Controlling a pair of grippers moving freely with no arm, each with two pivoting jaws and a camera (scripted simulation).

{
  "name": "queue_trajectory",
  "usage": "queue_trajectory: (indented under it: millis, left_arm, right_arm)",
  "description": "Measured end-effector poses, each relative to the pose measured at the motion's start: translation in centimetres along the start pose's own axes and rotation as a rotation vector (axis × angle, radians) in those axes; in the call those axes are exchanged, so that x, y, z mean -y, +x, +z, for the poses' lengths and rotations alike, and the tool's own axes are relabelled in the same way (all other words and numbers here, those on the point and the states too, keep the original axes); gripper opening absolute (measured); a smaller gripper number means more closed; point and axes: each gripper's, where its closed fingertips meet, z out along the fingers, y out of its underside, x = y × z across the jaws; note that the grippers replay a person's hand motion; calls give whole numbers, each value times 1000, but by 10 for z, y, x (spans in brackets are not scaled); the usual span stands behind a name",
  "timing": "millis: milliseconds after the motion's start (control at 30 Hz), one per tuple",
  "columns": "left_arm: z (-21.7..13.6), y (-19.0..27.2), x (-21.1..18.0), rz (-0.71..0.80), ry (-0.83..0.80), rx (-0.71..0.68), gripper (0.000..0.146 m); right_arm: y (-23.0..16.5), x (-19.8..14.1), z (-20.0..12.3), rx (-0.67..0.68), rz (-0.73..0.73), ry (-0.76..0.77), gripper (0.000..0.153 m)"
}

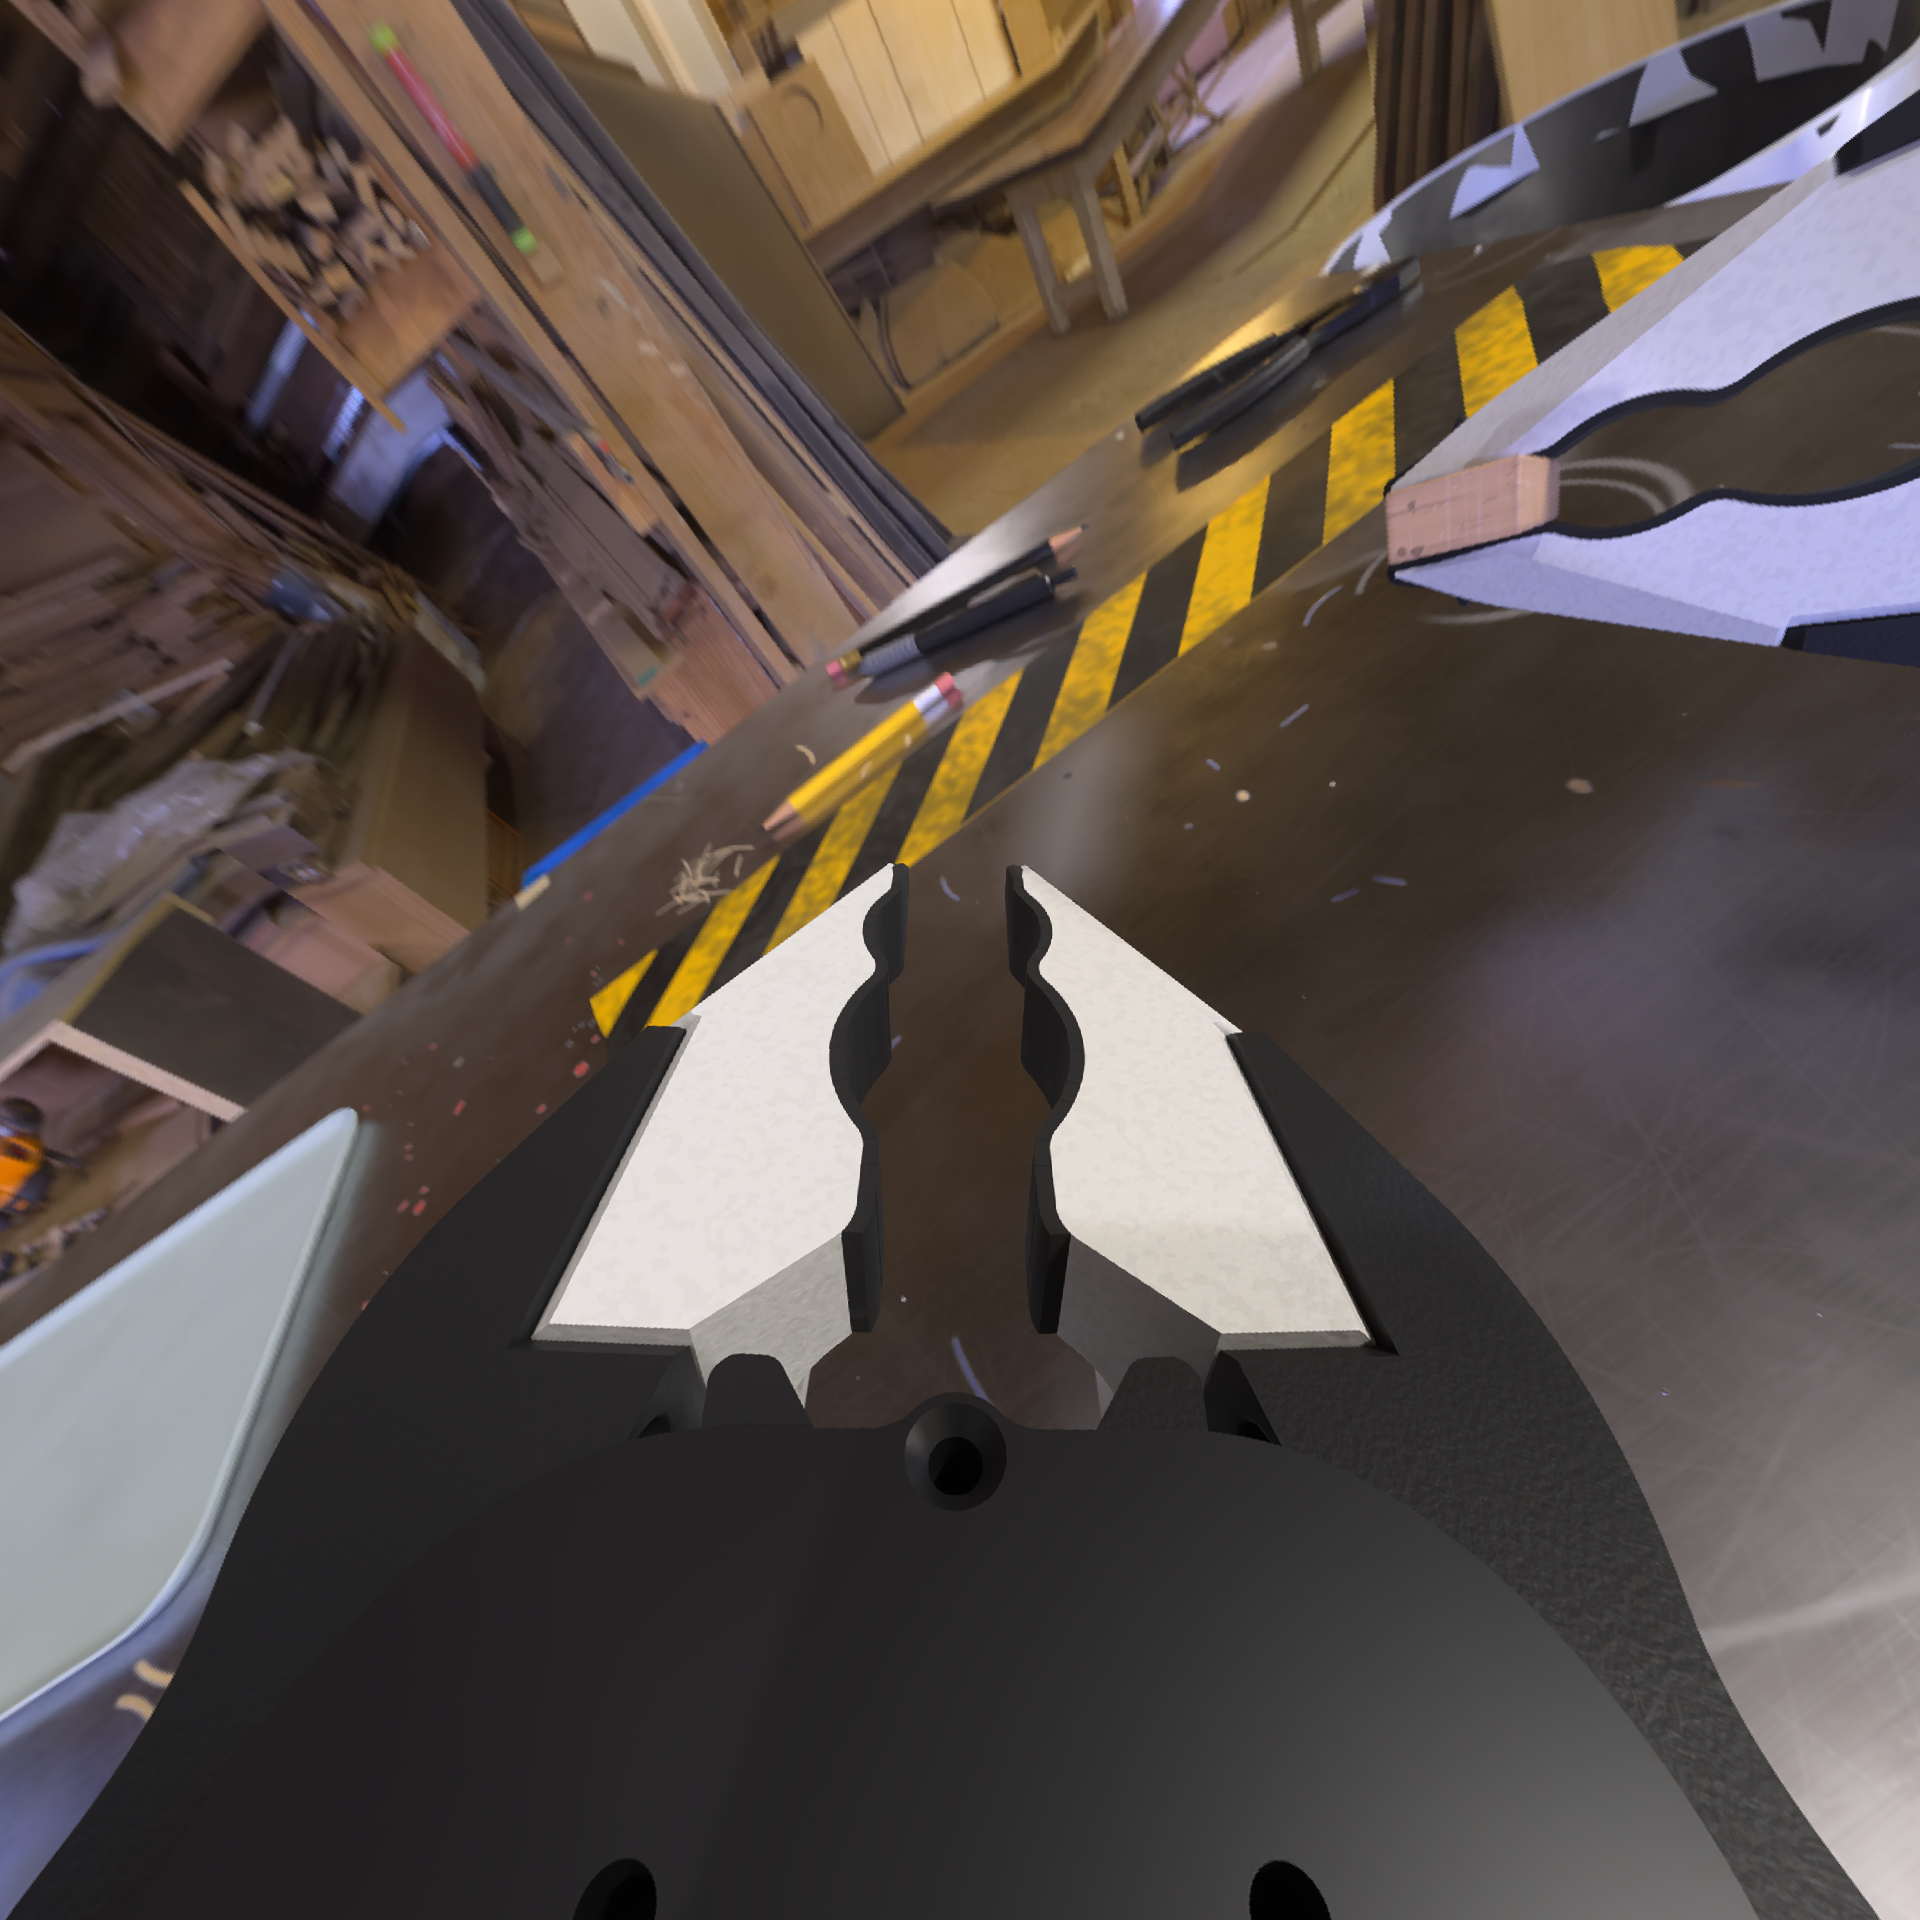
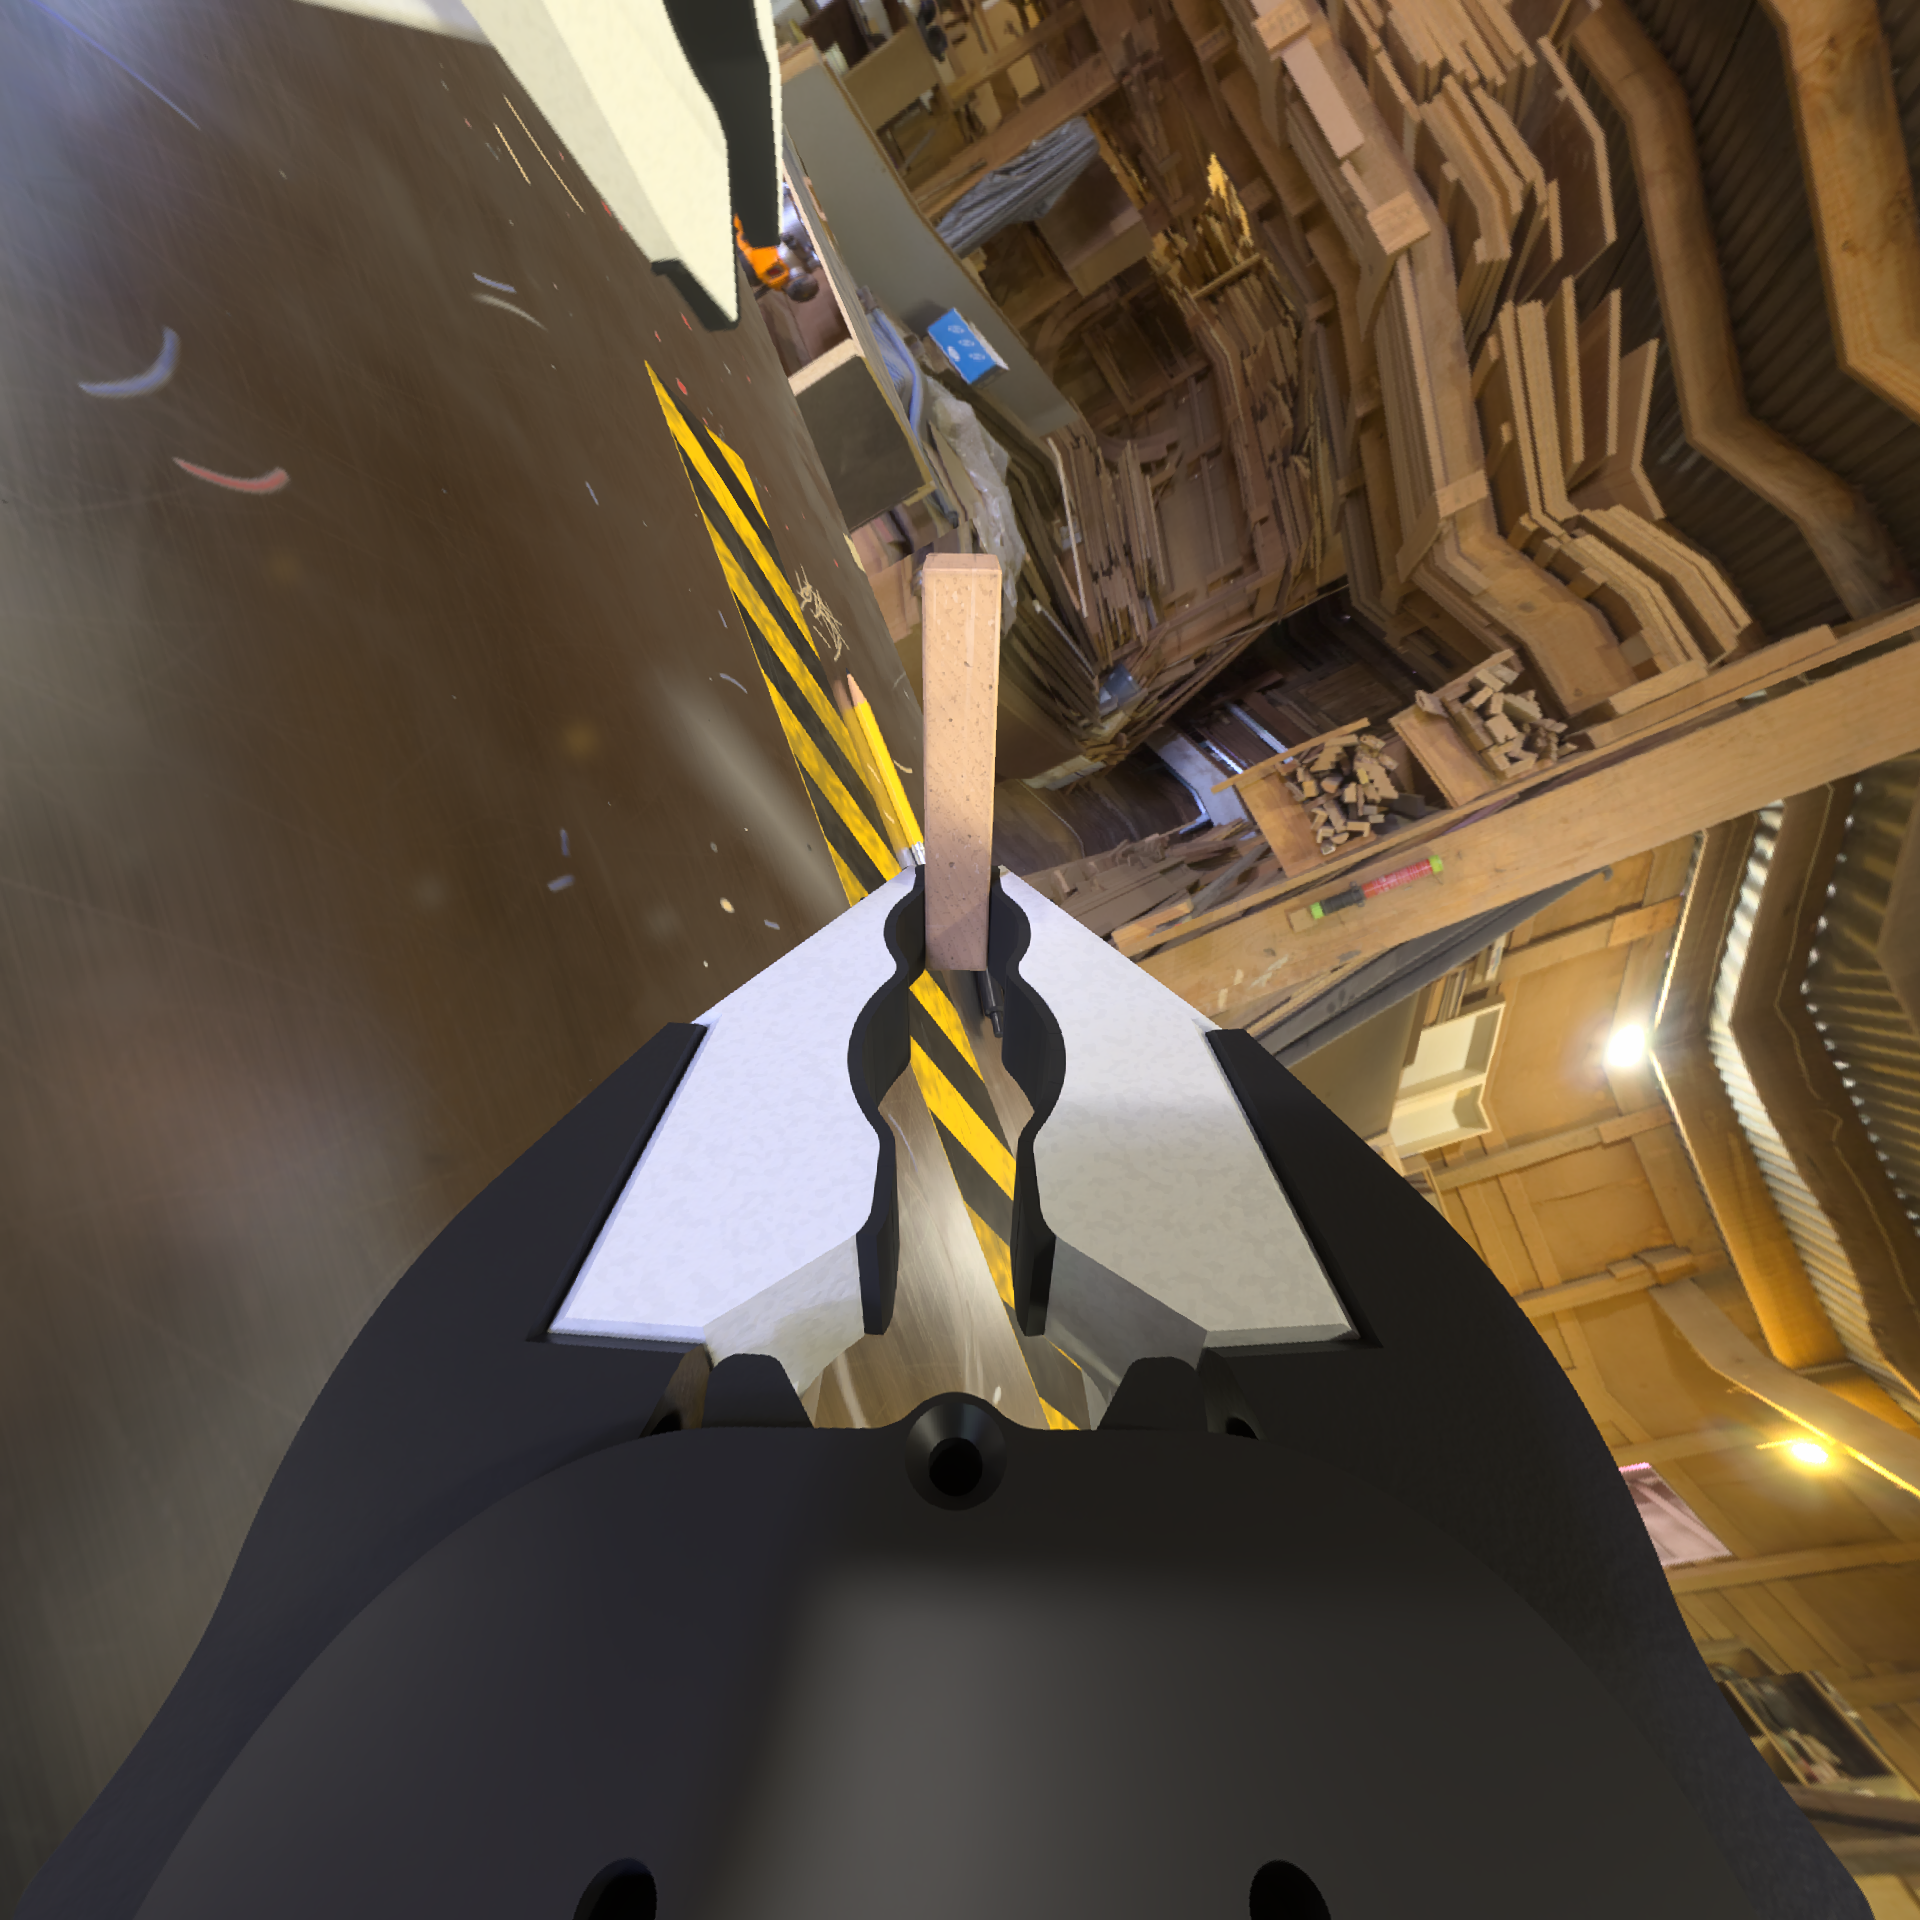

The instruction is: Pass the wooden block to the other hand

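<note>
The wooden block is a pale, narrow bar. My right gripper is shut on its near end, and the block sticks out forward past the fingertips, above the dark table. In the left wrist view the same block shows at the upper right, clamped at the tips of the right gripper. My left gripper is open and empty, low over the table, well short of the block and to its left. One left finger shows at the top of the right wrist view.
A yellow-and-black striped band crosses the dark table. A yellow pencil, dark pens and black tools lie along it. A pale tray edge is at the left. Shelves of wood stand beyond the table edge.
</note>
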Motion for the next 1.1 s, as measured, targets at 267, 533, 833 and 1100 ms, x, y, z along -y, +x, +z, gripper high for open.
queue_trajectory:
  millis: [267, 533, 833, 1100]
  left_arm:
    - [-3, 42, 26, -174, 123, -291, 70]
    - [-4, 77, 35, -271, 152, -471, 56]
    - [-7, 88, 38, -215, 168, -511, 19]
    - [-5, 69, 35, -194, 175, -412, 19]
  right_arm:
    - [-1, 1, 1, -7, -25, -3, 10]
    - [-5, 14, -2, -28, -149, 38, 10]
    - [-12, 21, -4, -16, -203, 75, 10]
    - [-2, 18, -2, -54, -118, 47, 26]
